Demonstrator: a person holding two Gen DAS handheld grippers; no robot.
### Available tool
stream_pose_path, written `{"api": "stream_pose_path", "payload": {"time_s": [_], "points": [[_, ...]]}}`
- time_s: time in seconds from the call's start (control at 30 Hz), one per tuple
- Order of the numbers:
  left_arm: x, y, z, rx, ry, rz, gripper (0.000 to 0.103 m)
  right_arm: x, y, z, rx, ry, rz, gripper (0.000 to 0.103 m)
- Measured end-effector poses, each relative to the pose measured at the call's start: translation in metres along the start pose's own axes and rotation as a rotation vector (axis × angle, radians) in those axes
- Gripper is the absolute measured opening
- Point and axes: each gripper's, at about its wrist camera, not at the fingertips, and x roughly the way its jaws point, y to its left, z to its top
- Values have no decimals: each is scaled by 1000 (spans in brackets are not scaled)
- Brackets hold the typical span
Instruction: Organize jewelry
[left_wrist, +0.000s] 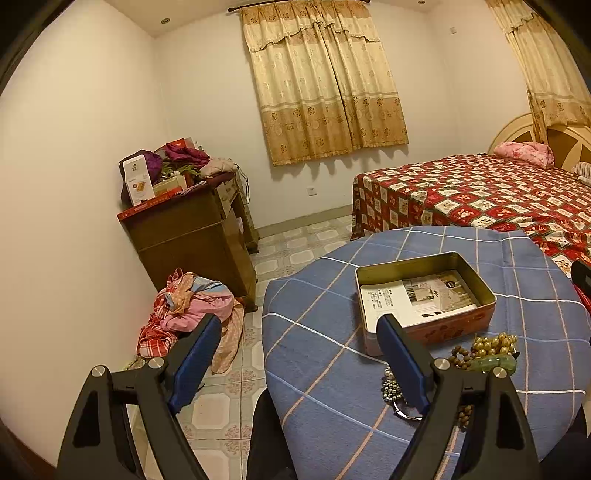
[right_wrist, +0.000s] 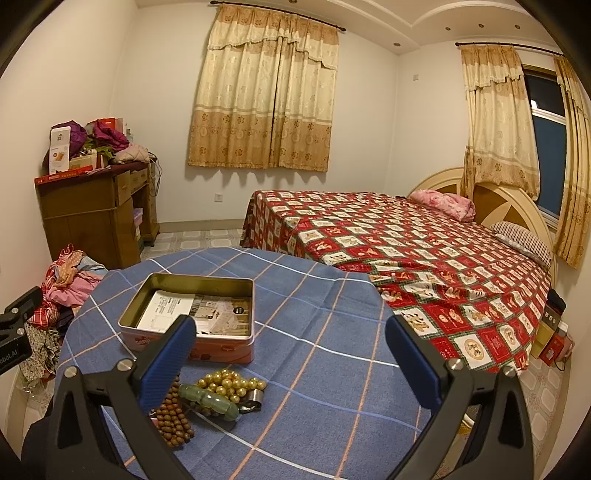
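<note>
While hovering low over the blue plaid tablecloth, holding both grippers spread wide and empty: left gripper reaching past the table's near-left edge, right gripper poised above the cloth, nothing between the blue pads. Lying heaped just in front of the open rectangular tin, touching one another: a gold pearl-bead strand bunched in a cluster, a pale green jade piece stretching its long axis from upper left toward lower right in the right wrist view, a brown wooden-bead bracelet trailing toward the near edge, a metal ring at the jade's far end. Showing also, in the left wrist view, small silver beads beside the right-hand pad. Sitting lidless, tin holding a printed leaflet flat on its bottom.
</note>
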Motion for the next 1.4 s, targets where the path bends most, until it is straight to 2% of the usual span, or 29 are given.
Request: {"api": "stream_pose_path", "payload": {"time_s": [0.77, 1.03, 1.27, 1.4], "points": [[2, 0, -2, 3, 10, 1, 86, 4, 1, -4, 6, 5, 0, 103], [23, -3, -13, 1, 48, 17, 86, 11, 2, -11, -2, 6, -18, 103], [49, -18, -36, 4, 122, -37, 86, 52, 3, -44, -39, 110, -55, 103], [61, -32, -47, 23, 161, -79, 86, 65, 5, -59, -33, 163, -38, 103]]}}
